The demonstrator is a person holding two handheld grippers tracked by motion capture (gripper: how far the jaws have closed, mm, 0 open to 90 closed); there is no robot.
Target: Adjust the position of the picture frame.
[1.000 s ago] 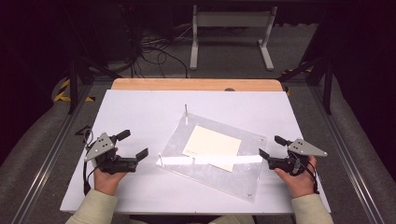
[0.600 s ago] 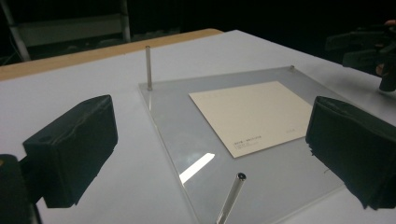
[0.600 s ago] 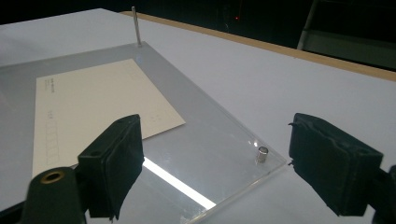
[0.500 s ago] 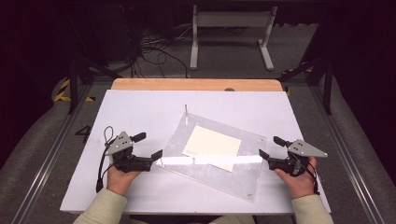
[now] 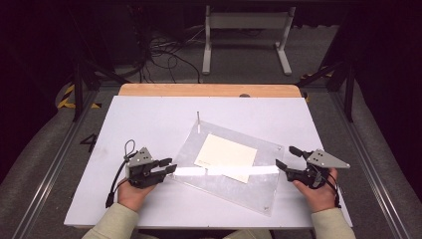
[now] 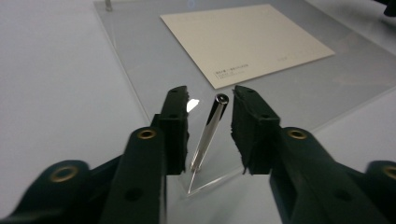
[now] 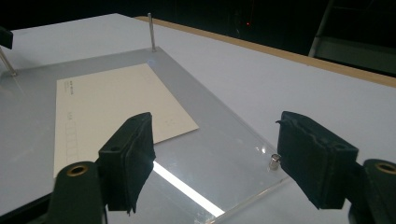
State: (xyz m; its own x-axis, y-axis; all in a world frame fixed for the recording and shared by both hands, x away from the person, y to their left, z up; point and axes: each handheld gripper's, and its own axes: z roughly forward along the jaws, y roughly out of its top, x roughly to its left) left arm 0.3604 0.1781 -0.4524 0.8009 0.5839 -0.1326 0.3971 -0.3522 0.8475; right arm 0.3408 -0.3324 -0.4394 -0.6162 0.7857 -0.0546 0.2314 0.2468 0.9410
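**Left jaws line up on corner pin of clear plate**

Clear acrylic plate (image 5: 234,174) lies flat, skewed, mid-counter toward the near edge. A cream card (image 5: 226,156) sits under or on it, can't tell which, roughly centred. Thin metal pins stand at the corners: a tall one (image 5: 198,118) at the far corner, another (image 6: 209,128) at the plate's left corner, and a short stub (image 7: 274,161) at the right corner. Probably standoffs that space or clamp the plate, w/ the card kept flat as in a frame.

Left gripper (image 5: 169,168) is at the plate's left corner. In the left gripper view the jaws are narrowly apart, one each side of the pin, not touching it yet. Looks like a grasp being set up: the gap is just wider than the pin, so closing shd catch it w/o nudging the plate. The pin leans in that view, but that may be camera angle only.

Right gripper (image 5: 285,163) hovers at the plate's right corner, jaws wide, holding nothing. In the right gripper view the stub sits just inside the right-hand jaw, so it's prob. ready to steady that corner or take the stub.

Nothing else on the white counter (image 5: 149,119); no containers. A wood strip (image 5: 209,90) runs along the far edge.
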